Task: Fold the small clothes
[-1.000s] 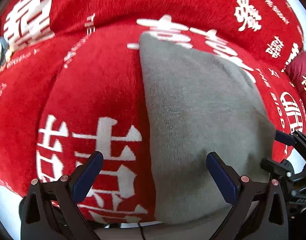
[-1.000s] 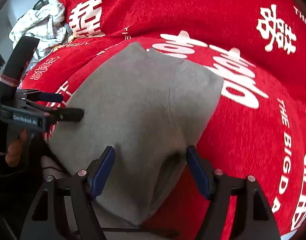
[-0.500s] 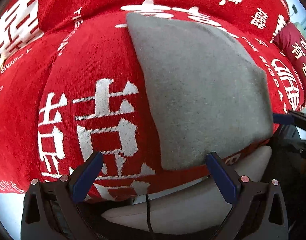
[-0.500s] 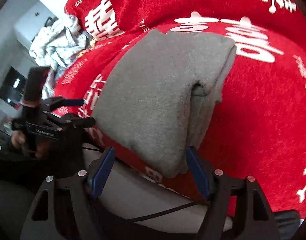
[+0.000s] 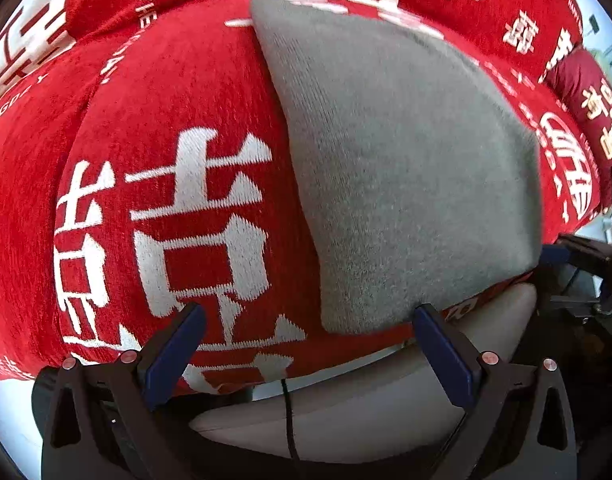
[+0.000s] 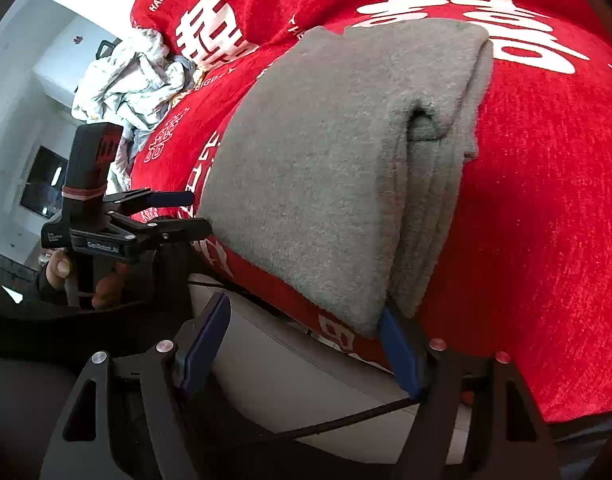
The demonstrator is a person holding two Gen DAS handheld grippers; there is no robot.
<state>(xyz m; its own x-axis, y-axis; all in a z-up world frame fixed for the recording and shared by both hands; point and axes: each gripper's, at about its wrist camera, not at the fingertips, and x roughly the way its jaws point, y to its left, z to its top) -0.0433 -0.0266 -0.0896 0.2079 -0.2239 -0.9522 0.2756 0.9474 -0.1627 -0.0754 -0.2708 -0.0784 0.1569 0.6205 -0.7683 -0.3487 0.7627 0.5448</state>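
My left gripper [image 5: 306, 344] and right gripper [image 6: 302, 344] gape empty below the folded grey garment [image 5: 406, 160]; withdrawing straight should spare its layers.

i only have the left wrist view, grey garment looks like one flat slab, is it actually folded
Observer: Yes. In the right wrist view the grey garment shows several stacked layers along its right edge.
Operator: right tongs holding it
Observer: No. The right tongs are open, just short of the garment's near corner.
Operator: anything left to fold
Observer: Probably. A crumpled pale cloth lies at the far left on the red cover.
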